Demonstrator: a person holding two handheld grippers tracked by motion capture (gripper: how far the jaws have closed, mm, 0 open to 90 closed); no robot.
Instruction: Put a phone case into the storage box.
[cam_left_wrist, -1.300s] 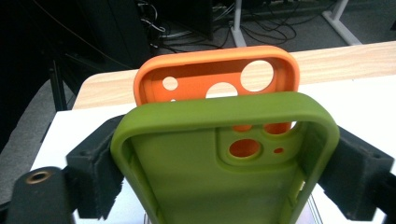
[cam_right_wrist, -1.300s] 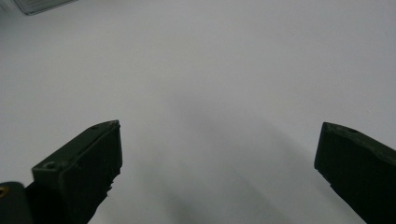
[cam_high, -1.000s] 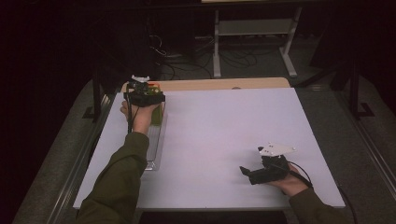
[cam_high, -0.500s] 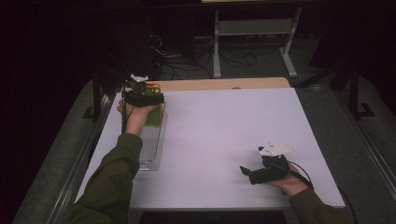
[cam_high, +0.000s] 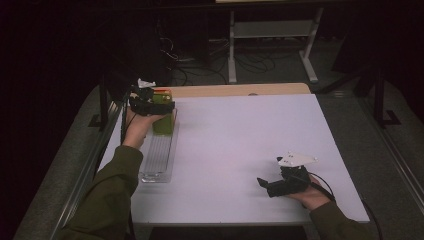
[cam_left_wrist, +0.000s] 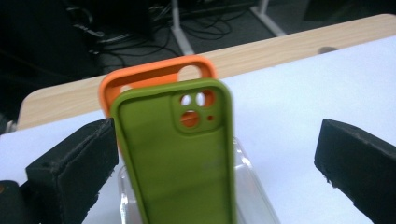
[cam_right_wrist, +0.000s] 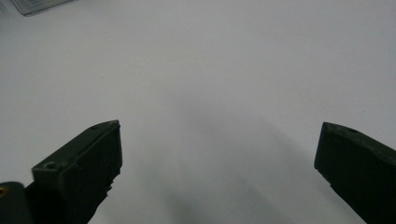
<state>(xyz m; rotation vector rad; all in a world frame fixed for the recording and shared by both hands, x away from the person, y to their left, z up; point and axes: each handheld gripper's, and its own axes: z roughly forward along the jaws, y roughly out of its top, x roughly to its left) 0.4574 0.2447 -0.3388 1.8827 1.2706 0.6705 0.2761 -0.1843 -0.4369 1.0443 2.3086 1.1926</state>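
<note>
Left gripper view has the left gripper (cam_left_wrist: 219, 163) with jaws spread wide, just opened off the green phone case (cam_left_wrist: 180, 154), which stands upright in the clear rack (cam_left_wrist: 252, 196) mid-frame, before the orange case (cam_left_wrist: 140, 77). That reads as placement done, and the right gripper (cam_high: 272, 184), lower right in the high view, gapes empty.

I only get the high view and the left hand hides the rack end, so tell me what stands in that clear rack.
Observer: A green phone case stands upright in the clear rack, seen in the left gripper view.
Operator: Say whether anything is behind it.
Observer: An orange phone case stands right behind the green one.
Operator: Report the left tool's grip.
Observer: The left tool has just been opening; the green case is between its jaws, with a gap on each side.
Operator: Now the right tool.
Observer: The right tool is open over bare white table.
</note>
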